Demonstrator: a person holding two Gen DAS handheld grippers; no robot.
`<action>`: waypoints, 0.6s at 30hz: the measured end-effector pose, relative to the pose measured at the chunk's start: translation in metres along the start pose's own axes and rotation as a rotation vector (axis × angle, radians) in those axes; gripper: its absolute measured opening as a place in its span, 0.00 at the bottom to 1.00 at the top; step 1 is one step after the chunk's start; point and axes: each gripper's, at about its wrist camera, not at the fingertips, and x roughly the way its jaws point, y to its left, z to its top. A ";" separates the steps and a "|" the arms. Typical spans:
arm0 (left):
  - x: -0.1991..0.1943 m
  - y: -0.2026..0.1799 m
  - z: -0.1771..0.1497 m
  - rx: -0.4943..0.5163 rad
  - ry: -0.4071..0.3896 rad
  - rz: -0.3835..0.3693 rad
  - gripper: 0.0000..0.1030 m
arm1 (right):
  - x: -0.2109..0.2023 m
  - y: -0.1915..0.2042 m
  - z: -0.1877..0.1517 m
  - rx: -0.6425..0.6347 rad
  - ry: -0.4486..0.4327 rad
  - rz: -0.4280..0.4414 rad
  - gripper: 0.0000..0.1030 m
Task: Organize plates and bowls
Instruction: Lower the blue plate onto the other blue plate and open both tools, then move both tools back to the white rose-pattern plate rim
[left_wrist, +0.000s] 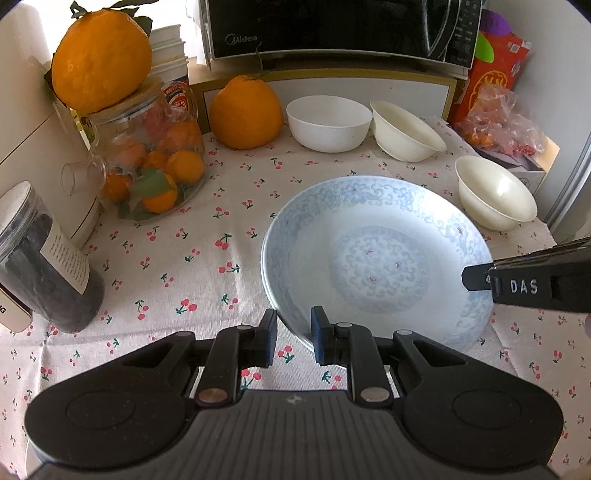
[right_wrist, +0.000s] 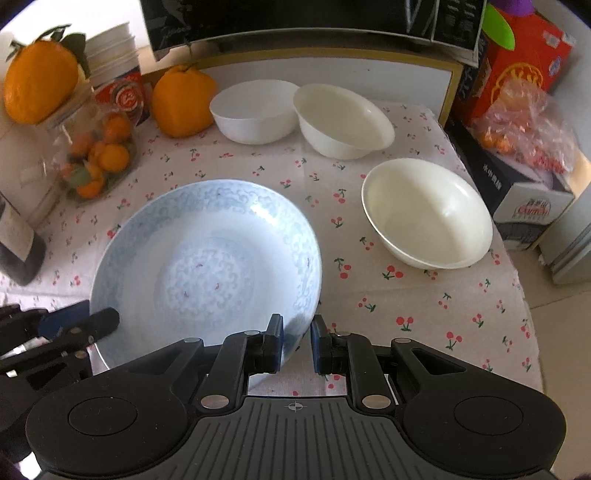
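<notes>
Nearby, three bowls (right_wrist: 424, 214) ring the plate (right_wrist: 207, 266) beside oranges (right_wrist: 183, 101).

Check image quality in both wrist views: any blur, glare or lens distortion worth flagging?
Left wrist view: sharp, strong fisheye bend with dark corners, window glare on the microwave door, soft sheen on the blue plate. Right wrist view: same fisheye bend, the microwave and glass jar look smeared, the near bowl shows a mild highlight.

left gripper (left_wrist: 293, 338) and right gripper (right_wrist: 297, 341): jaws narrowly parted, level.
</notes>
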 end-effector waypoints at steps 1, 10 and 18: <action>0.000 0.000 0.000 -0.002 0.000 -0.001 0.17 | 0.000 0.001 0.000 -0.003 0.000 -0.003 0.16; -0.002 0.004 -0.001 -0.019 -0.015 0.013 0.24 | 0.003 -0.005 -0.001 -0.019 -0.021 0.022 0.18; -0.001 0.005 -0.001 -0.019 -0.008 0.013 0.33 | -0.003 -0.019 0.002 0.055 -0.042 0.097 0.27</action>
